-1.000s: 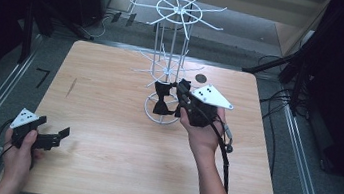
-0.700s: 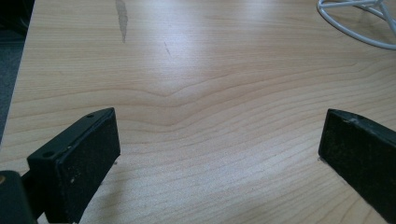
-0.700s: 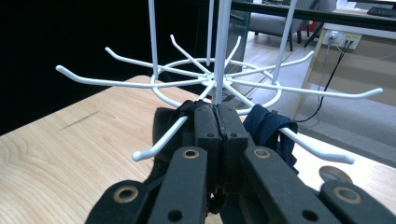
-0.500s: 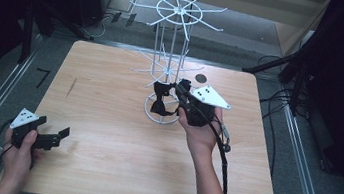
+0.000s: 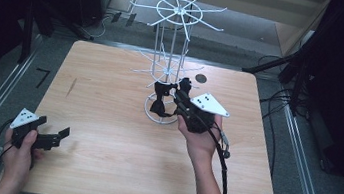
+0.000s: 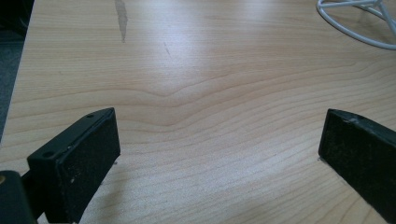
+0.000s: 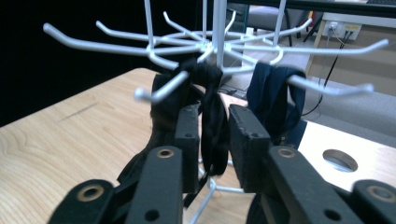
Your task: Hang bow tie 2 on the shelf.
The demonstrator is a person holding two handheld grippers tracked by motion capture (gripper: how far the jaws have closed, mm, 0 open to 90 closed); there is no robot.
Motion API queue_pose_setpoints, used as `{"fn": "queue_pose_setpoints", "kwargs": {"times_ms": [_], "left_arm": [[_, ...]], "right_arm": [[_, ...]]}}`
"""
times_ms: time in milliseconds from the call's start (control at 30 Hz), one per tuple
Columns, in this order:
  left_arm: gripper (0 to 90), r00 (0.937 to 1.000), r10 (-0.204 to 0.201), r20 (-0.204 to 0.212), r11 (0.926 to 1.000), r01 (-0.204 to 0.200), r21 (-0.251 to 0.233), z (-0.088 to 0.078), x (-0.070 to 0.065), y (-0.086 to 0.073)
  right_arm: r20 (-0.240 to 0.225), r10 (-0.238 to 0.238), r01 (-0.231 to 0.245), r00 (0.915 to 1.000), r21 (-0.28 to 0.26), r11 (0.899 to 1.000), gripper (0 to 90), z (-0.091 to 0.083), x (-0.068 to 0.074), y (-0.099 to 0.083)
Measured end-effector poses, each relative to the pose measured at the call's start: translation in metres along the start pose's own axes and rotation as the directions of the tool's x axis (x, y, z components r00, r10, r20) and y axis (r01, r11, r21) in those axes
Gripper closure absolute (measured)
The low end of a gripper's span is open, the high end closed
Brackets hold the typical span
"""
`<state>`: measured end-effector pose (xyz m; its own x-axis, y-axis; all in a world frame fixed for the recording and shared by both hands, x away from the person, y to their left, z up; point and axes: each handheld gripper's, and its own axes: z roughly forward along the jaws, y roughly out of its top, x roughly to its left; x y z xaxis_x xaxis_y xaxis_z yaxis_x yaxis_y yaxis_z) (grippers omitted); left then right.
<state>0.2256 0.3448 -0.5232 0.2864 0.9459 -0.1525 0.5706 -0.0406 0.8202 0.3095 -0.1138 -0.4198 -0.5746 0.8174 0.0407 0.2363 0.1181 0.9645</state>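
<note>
Now the right gripper [image 5: 178, 97] reaches level toward the rack [image 5: 169, 66], jaws just parting around a black band [image 7: 214, 126].

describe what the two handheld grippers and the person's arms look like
Both the left gripper and the right gripper are black, each with two flat rectangular jaws faced with rough dark pads and round rivets along the linkage. Each carries a pale grey three-cornered plate on top and trails a black cable. The forearms are bare, no sleeves showing.
</note>
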Motion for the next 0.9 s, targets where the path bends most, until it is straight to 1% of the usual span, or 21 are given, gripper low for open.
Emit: {"fn": "queue_pose_setpoints", "kwargs": {"times_ms": [33,67,100,167,200,233,300,367,400,500,533,567,800,833,900], "left_arm": [[0.0,1.0,0.0,0.0,1.0,0.0,0.0,0.0,0.0,0.0],[0.0,1.0,0.0,0.0,1.0,0.0,0.0,0.0,0.0,0.0],[0.0,1.0,0.001,0.0,1.0,-0.001,0.0,0.0,0.0,0.0],[0.0,1.0,0.003,0.0,1.0,-0.003,0.0,0.0,0.0,0.0],[0.0,1.0,0.003,0.0,1.0,-0.003,0.0,0.0,0.0,0.0],[0.0,1.0,0.003,0.0,1.0,-0.003,0.002,0.0,0.0,0.0],[0.0,1.0,0.004,0.0,1.0,-0.004,0.004,0.0,0.0,0.0],[0.0,1.0,0.003,0.0,1.0,-0.003,0.004,0.0,0.0,0.0],[0.0,1.0,0.003,0.0,1.0,-0.003,0.004,0.0,0.0,0.0],[0.0,1.0,0.004,-0.001,1.0,-0.004,0.004,0.0,0.0,0.0],[0.0,1.0,0.004,-0.001,1.0,-0.004,0.004,0.0,0.0,0.0],[0.0,1.0,0.003,-0.001,1.0,-0.003,0.004,0.0,0.0,0.0],[0.0,1.0,0.002,0.001,1.0,-0.002,0.005,0.0,0.0,0.0],[0.0,1.0,0.002,0.002,1.0,-0.002,0.005,0.0,0.0,0.0],[0.0,1.0,0.002,0.002,1.0,-0.002,0.005,0.0,0.0,0.0]], "right_arm": [[-0.004,0.005,-0.005,1.0,0.003,1.0,69.9,-0.001,0.001,-0.002],[-0.004,0.005,-0.005,1.0,0.003,1.0,69.9,-0.001,0.001,-0.002],[-0.006,0.008,-0.008,1.0,0.01,1.0,63.6,-0.002,0.001,-0.005],[-0.005,0.009,-0.009,0.9999,0.013,1.0,57.5,-0.003,0.002,-0.007],[-0.005,0.009,-0.009,0.9999,0.013,1.0,57.5,-0.003,0.002,-0.007],[-0.01,0.019,-0.019,0.9998,0.022,1.0,54.2,-0.005,0.002,-0.009],[-0.012,0.02,-0.02,0.9997,0.024,0.999,53.0,-0.006,0.002,-0.01],[-0.015,0.026,-0.025,0.9996,0.032,0.999,47.6,-0.009,0.003,-0.012],[-0.016,0.025,-0.025,0.9995,0.034,0.999,46.3,-0.01,0.003,-0.012],[-0.007,0.031,-0.03,0.9995,0.054,0.998,38.2,-0.011,0.003,-0.013],[-0.007,0.031,-0.03,0.9995,0.054,0.998,38.2,-0.011,0.003,-0.013],[0.007,0.036,-0.036,0.9993,0.065,0.997,34.1,-0.012,0.002,-0.014],[0.023,0.051,-0.052,0.9985,0.078,0.996,28.4,-0.014,0.0,-0.019],[0.024,0.055,-0.056,0.9982,0.082,0.995,25.5,-0.016,-0.001,-0.021],[0.028,0.054,-0.057,0.9981,0.084,0.995,24.0,-0.017,-0.001,-0.022]]}}
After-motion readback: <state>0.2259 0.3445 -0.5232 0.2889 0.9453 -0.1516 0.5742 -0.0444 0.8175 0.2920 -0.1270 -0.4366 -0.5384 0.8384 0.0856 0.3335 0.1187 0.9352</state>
